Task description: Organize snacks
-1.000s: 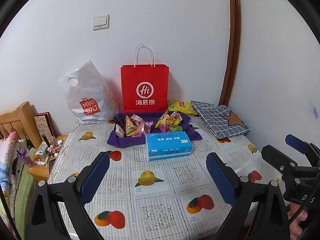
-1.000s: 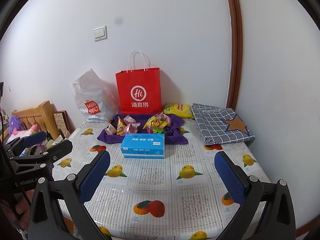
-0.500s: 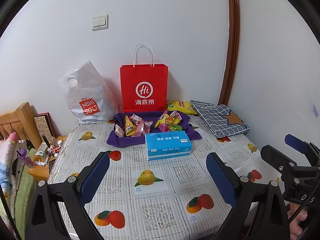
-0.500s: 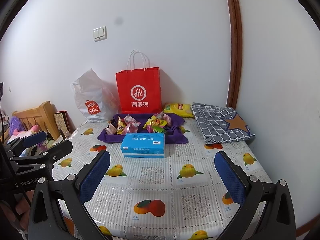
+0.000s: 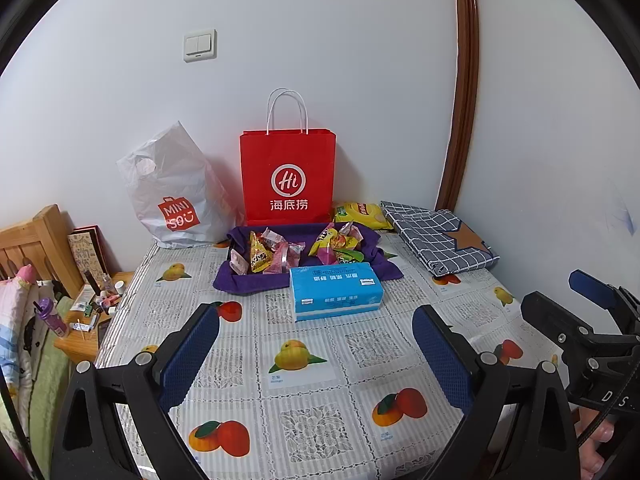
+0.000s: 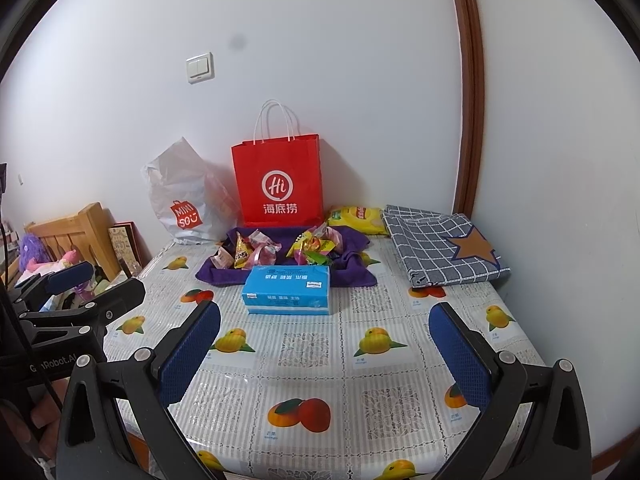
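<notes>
Several wrapped snacks lie in two piles on a purple cloth [image 5: 236, 280] at the far side of the table: a pink and yellow pile [image 5: 266, 258] on the left, a green and yellow pile [image 5: 338, 246] on the right. They also show in the right wrist view [image 6: 252, 256]. A yellow chip bag [image 5: 362, 214] lies behind them. My left gripper [image 5: 316, 348] is open and empty above the near table. My right gripper [image 6: 324, 348] is open and empty too, to the right of the left one.
A blue tissue box [image 5: 335, 291] lies in front of the cloth. A red paper bag [image 5: 287, 178] and a white plastic bag [image 5: 172, 200] stand against the wall. A folded checked cloth [image 5: 440, 240] lies at the right. A wooden bed frame [image 5: 36, 240] and cluttered nightstand [image 5: 92, 308] are left.
</notes>
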`<state>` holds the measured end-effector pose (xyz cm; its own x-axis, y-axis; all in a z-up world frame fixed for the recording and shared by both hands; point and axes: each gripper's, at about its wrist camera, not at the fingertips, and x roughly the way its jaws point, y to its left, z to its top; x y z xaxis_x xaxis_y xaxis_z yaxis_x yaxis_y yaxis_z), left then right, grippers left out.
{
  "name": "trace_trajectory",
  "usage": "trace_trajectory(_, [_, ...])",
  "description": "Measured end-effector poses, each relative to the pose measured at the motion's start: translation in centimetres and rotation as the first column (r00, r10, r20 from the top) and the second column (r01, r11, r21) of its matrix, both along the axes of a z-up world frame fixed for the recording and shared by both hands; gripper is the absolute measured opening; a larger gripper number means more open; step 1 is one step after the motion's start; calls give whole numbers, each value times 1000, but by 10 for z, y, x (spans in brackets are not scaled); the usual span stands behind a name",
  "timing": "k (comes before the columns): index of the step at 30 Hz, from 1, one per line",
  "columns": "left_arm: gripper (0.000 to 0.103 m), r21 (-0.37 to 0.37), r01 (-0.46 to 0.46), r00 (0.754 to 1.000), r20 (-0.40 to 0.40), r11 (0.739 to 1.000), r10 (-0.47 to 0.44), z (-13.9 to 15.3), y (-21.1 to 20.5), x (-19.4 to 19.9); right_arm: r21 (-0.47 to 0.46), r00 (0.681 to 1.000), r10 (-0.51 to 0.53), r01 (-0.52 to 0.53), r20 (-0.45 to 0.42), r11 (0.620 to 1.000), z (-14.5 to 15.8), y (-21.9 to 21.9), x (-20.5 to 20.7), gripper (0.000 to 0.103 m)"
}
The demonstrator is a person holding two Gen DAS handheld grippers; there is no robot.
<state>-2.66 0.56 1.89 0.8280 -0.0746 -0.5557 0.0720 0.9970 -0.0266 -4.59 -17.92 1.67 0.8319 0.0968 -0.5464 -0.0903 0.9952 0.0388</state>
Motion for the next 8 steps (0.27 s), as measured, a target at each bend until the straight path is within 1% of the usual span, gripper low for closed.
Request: trace_trajectory(8, [99,0,1,1000,6,1000,-1,0,2,-2,-1,1000,5,-5,-1,1000,0,3,-1,103])
